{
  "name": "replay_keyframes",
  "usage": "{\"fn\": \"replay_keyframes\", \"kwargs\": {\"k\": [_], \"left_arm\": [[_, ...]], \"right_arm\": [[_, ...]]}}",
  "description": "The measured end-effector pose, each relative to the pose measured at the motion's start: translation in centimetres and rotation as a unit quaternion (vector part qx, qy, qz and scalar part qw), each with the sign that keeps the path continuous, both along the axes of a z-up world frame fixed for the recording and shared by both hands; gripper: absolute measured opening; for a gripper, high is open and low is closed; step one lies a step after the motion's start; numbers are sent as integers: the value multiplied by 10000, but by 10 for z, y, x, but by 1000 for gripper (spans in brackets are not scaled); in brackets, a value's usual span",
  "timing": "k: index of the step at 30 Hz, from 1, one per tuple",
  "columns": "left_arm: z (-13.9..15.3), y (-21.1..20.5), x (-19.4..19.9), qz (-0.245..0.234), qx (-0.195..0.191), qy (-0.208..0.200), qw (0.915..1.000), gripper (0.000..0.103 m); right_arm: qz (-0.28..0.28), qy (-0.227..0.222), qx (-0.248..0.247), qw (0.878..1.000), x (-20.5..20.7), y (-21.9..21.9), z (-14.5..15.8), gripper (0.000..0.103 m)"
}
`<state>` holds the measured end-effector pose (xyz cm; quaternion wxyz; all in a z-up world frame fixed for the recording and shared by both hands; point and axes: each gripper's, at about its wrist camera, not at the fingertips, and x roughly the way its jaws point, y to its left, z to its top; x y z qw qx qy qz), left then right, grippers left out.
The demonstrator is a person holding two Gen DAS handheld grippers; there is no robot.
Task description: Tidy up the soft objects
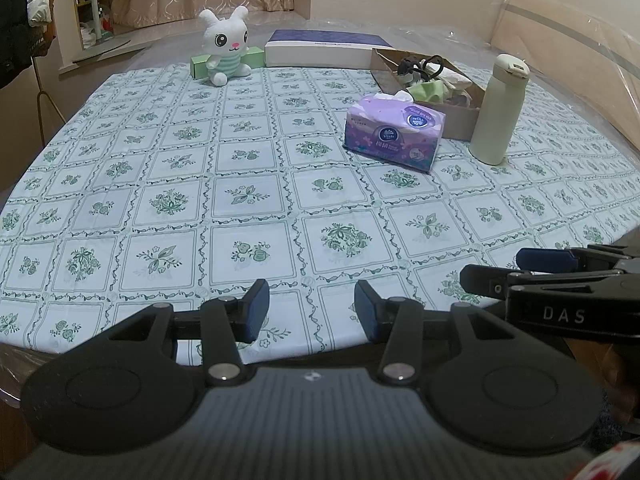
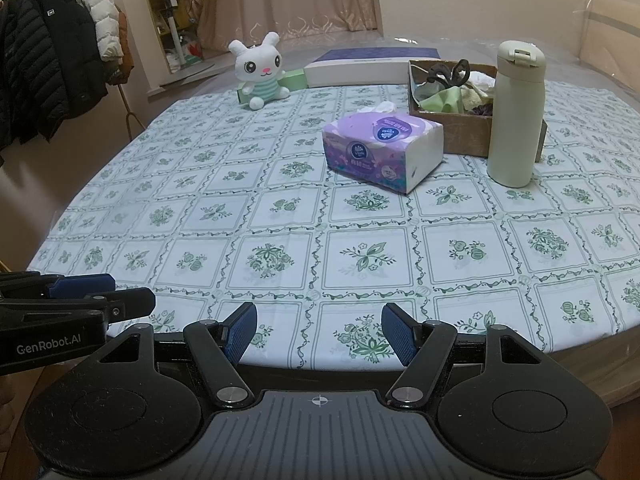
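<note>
Nearest, both tools hang over the near edge of the table [image 1: 120,208]. The left gripper [image 1: 312,310] has its fingers apart with nothing between them; the right gripper [image 2: 318,330] likewise stands spread and holds nothing.

Mid-table, right of centre, lies the purple tissue pack [image 2: 382,152], well ahead of both sets of fingers. Just behind it is the cardboard box [image 2: 460,132], with cloths and a dark cord inside, and a pale bottle [image 2: 516,116] stands upright close beside the box's near right corner. At the far left sits the plush rabbit [image 1: 226,46], against a green carton [image 1: 254,58], well apart from either gripper.

Judgement: the layout fits either a sorted or an unsorted table (no hold is in progress). Any grasp on a soft item should take its bulk squarely, fingers wide, clear of the bottle.
</note>
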<state>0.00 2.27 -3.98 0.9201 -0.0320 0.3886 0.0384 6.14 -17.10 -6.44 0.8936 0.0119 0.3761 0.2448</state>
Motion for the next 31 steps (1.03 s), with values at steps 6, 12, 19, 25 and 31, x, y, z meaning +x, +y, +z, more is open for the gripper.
{"fn": "replay_keyframes", "kwargs": {"k": [6,12,19,25,31], "left_arm": [[0,0,0,-4,0,-5,10000,44],[0,0,1,-3,-1,-2,10000,44],[0,1,-1,-4,-4,-7,10000,44],[3,0,2,24,126,-121,9998,44],[2,3,5,47,114,-111,9999,45]], "right_arm": [[-3,4,1,10000,0,0,0,69],[0,5,-2,10000,0,0,0,69],[-3,11,-3,10000,1,0,0,69],[-13,14,1,10000,2,-1,-1,69],[-51,34,5,10000,6,-5,-2,69]]}}
